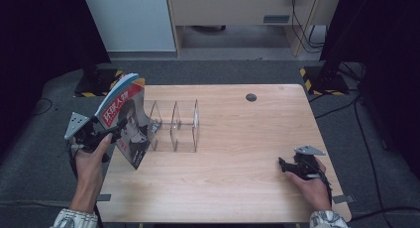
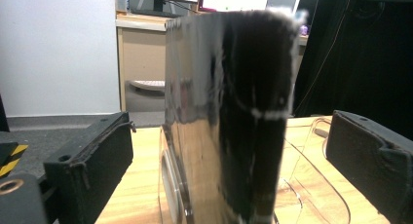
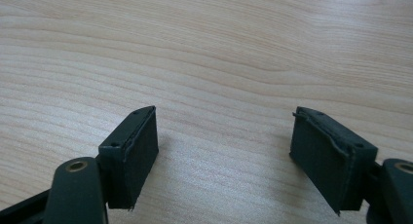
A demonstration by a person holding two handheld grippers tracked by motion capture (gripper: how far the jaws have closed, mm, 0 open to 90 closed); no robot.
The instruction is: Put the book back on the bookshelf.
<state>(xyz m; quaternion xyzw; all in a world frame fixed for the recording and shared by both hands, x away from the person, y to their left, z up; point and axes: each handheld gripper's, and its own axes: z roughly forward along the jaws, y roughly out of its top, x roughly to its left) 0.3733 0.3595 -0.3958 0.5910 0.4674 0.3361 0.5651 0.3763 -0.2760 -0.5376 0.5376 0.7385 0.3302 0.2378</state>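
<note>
Magazine [image 1: 124, 120] stands tilted at bench [image 1: 237, 178] left edge, against clear divider rack [image 1: 174, 126]; lower edge hidden in left tool view. Left tool [image 1: 106, 134] jaws apart w/ magazine between, contact unclear. Right tool [image 1: 286, 164] jaws apart, on bare bench.

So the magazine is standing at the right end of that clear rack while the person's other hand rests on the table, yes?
Not quite. In the high view the magazine stands at the left end of the clear rack, by the left gripper, not the right end. The rest holds: the other hand rests on the table.
</note>
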